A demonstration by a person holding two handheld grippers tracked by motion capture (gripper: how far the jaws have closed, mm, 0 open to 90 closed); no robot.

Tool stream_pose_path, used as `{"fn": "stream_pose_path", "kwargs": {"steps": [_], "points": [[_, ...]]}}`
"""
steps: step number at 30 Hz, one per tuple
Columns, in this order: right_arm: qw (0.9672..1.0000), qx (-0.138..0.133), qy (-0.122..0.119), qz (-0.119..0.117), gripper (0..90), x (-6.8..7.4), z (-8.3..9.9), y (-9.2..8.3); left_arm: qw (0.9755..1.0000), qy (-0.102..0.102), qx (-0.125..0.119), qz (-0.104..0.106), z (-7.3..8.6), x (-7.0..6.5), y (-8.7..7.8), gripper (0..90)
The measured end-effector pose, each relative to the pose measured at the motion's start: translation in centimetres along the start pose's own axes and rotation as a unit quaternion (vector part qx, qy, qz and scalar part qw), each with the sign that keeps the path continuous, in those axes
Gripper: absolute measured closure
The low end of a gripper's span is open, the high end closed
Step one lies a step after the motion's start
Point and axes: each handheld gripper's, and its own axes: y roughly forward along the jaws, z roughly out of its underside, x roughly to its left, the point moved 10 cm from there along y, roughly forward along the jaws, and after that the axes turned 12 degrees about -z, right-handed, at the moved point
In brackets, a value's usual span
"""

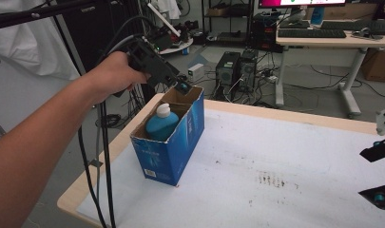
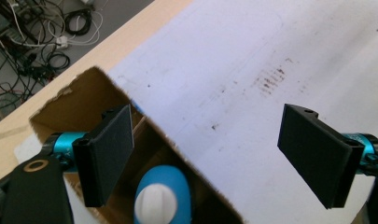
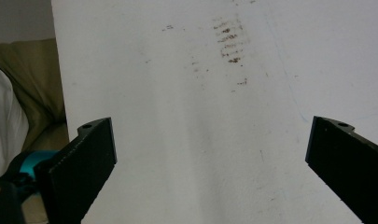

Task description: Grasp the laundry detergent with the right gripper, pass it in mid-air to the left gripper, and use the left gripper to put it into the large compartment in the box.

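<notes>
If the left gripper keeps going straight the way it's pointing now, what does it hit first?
Probably the blue box. The left gripper hangs open over its open top, one jaw over the inside and the other outside over the table. The box wall lies between them, with the blue bottle just below. Depth is unclear.

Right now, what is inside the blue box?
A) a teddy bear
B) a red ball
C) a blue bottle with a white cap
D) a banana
C: the high view looks down into the open blue box and shows a blue bottle with a white cap inside.
</notes>
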Motion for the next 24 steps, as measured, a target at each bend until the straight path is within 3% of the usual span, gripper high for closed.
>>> {"fn": "stream_pose_path", "kwargs": {"steps": [2, 4, 8, 12, 17, 21, 24], "points": [[1.0, -0.003, 0.003, -0.001, 0.9, 0.1, -0.1, 0.0, 0.9999, 0.013, 0.003, 0.01, -0.4, -1.1, 0.3, 17.6], [1.0, -0.005, 0.004, -0.001, 0.9, 0.1, -0.1, -0.1, 0.9996, 0.025, 0.008, 0.008, -0.8, -1.9, 0.6, 7.1], [1.0, -0.005, 0.002, -0.001, 0.9, 0.1, -0.1, -0.2, 0.9987, 0.049, 0.001, 0.015, -2.0, -3.4, 0.7, 1.6], [1.0, -0.008, 0.002, 0.001, 0.9, 0.2, -0.2, -0.2, 0.9976, 0.064, -0.01, 0.021, -3.3, -4.7, 0.6, 1.5], [0.9999, -0.01, 0.001, 0.002, 0.9, 0.2, -0.3, -0.3, 0.9964, 0.082, -0.02, 0.008, -4.9, -5.9, 0.5, 1.6], [0.9999, -0.01, 0.004, 0.003, 0.9, 0.1, -0.1, -0.4, 0.991, 0.124, -0.028, 0.042, -6.0, -8.0, 0.4, 1.6], [0.9999, -0.01, 0.005, 0.003, 0.9, 0.1, -0.1, -0.5, 0.9876, 0.146, -0.021, 0.055, -6.6, -9.5, 1.0, 1.6]]}}
